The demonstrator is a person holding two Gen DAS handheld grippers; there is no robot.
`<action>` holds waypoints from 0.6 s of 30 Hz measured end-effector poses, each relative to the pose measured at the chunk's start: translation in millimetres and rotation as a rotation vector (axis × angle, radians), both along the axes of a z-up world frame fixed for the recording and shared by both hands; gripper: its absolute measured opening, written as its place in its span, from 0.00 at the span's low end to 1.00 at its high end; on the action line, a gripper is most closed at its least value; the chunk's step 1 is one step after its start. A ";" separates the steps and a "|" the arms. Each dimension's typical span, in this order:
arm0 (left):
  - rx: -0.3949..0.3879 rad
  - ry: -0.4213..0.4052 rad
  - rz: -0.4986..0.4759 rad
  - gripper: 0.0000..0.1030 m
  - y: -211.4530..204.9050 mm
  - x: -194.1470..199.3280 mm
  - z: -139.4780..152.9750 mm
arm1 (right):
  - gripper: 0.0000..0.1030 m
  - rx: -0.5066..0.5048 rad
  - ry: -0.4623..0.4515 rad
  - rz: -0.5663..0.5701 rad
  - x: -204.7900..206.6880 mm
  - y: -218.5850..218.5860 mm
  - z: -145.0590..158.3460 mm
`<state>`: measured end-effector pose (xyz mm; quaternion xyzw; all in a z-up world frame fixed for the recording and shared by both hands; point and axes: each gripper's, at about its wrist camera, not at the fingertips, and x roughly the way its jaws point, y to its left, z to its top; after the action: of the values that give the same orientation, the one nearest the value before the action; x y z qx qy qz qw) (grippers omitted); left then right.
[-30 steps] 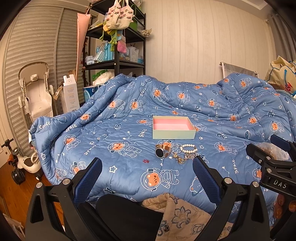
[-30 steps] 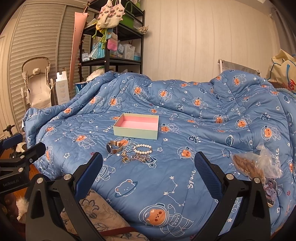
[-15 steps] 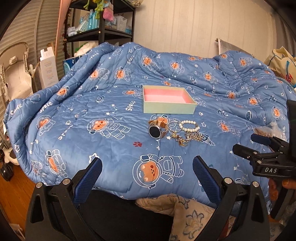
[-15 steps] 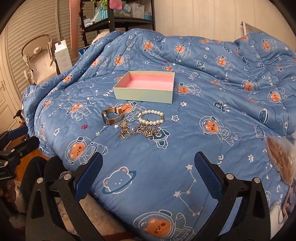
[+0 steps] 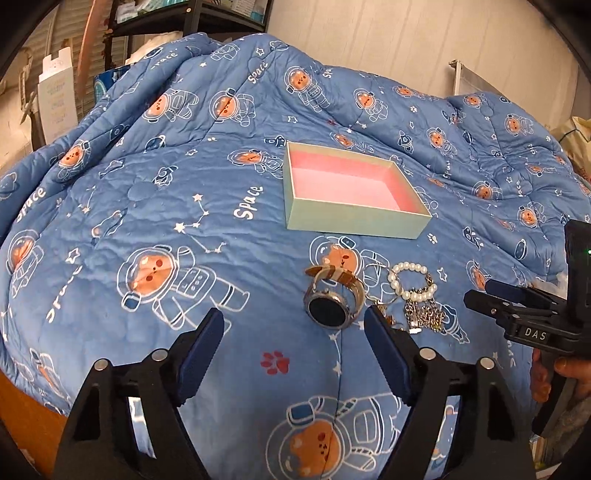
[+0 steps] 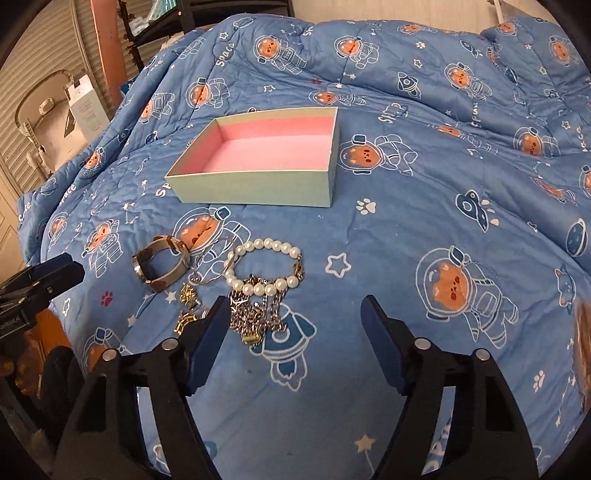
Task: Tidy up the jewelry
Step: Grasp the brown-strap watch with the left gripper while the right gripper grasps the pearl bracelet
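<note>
An open pale green box with a pink inside [image 5: 351,192] [image 6: 266,158] sits empty on the blue astronaut quilt [image 5: 147,221]. In front of it lie a wristwatch with a brown strap [image 5: 330,299] [image 6: 160,266], a pearl bracelet [image 5: 410,280] [image 6: 264,266], a tangle of metal chains [image 5: 424,317] [image 6: 255,317] and small gold pieces [image 6: 186,306]. My left gripper [image 5: 293,332] is open and empty just short of the watch. My right gripper [image 6: 293,321] is open and empty, its left finger beside the chains; it also shows in the left wrist view [image 5: 517,306].
The quilt [image 6: 443,184] covers the whole bed and bunches up at the back. A black shelf unit [image 5: 192,22], a white carton [image 5: 57,96] and a white baby chair [image 6: 44,107] stand beyond the bed's left side. The bed's near edge drops off at lower left.
Both grippers have moved forward and down toward the jewelry, which now sits just ahead of the fingertips. Both stay open; nothing on the bed has moved.
</note>
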<state>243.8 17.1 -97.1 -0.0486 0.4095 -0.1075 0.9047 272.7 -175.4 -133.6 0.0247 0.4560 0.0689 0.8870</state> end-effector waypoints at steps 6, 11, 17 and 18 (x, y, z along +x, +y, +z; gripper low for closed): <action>0.032 0.060 -0.063 0.59 -16.7 47.5 -8.8 | 0.56 0.002 0.055 0.019 37.4 9.4 -10.6; 0.041 0.140 -0.138 0.48 -32.5 72.4 -22.9 | 0.45 0.031 0.113 0.015 56.3 10.9 -23.0; 0.085 0.186 -0.225 0.39 -49.2 81.9 -34.0 | 0.39 0.046 0.161 0.008 68.9 13.9 -35.7; 0.092 0.192 -0.234 0.37 -50.9 83.3 -36.1 | 0.38 0.043 0.165 0.006 70.6 14.5 -37.4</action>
<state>327.1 -33.9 -133.2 0.0310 0.5015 -0.1881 0.8439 343.3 -160.9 -171.0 0.0478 0.5259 0.0791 0.8455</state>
